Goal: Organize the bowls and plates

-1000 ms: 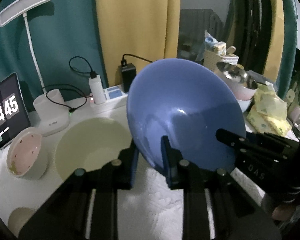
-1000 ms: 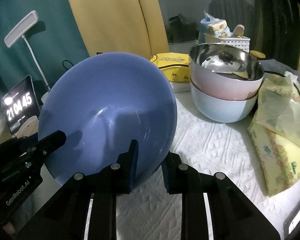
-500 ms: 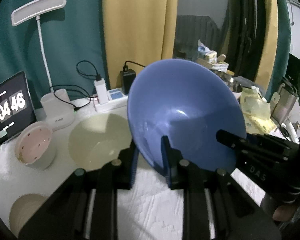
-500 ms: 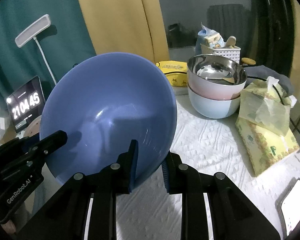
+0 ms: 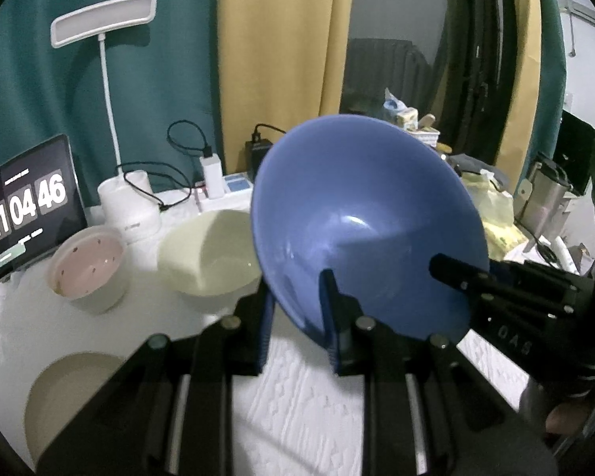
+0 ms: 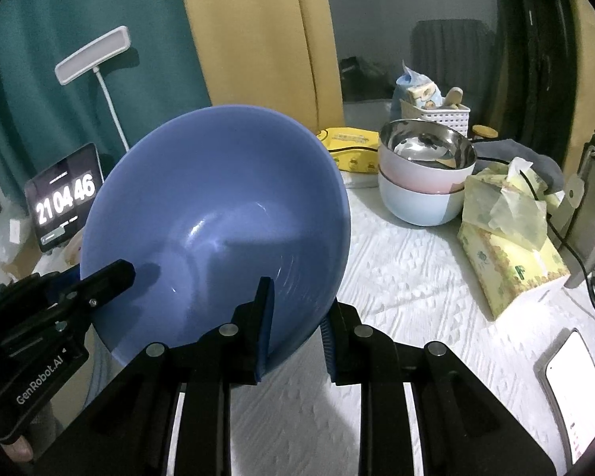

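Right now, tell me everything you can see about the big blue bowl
The blue bowl is large, round, smooth and glossy, plastic or glazed by its look, with light glinting inside. It is empty and looks clean. It is held off the white tablecloth, tipped so its opening faces the cameras. The left gripper and right gripper each clamp its rim from opposite sides, one finger inside and one outside. Nothing else touches it. The cream bowl sits behind it in the left view.

Beige bowl (image 5: pixel 65 392) partly behind left gripper's body, frame-cropped.
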A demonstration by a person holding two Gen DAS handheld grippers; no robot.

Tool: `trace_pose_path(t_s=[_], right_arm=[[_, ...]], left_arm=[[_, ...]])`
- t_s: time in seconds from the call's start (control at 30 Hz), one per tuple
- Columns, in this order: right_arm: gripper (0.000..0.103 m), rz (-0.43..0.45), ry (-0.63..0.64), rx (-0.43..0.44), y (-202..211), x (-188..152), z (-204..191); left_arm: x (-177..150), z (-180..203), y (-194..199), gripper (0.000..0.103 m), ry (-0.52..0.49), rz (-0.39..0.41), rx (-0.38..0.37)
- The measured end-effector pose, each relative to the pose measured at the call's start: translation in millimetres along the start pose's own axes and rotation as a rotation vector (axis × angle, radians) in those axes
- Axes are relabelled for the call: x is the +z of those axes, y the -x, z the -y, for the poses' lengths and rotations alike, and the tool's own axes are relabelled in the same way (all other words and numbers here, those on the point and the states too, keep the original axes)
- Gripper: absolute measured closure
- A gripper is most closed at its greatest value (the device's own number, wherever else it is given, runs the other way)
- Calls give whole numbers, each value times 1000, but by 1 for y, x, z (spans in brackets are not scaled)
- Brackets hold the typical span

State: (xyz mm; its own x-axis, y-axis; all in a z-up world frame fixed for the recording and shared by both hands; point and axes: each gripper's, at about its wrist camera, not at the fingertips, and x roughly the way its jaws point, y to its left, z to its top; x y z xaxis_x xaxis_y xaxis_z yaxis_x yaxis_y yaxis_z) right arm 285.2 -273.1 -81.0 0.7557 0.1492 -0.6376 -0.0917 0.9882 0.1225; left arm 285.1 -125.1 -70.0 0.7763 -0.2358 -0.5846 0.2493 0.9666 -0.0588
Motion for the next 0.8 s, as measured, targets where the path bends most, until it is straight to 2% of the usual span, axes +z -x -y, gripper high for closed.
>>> trace_pose_path(t_s=[0.23,0.8], right_arm=[[79,-12,4,-14,13,-13,-8],[77,-106,15,-7,23,-51,-31]], left_arm=[[-13,-1,11,81,4,-8,-12],[-54,-14,33,80,35,-68,-25]])
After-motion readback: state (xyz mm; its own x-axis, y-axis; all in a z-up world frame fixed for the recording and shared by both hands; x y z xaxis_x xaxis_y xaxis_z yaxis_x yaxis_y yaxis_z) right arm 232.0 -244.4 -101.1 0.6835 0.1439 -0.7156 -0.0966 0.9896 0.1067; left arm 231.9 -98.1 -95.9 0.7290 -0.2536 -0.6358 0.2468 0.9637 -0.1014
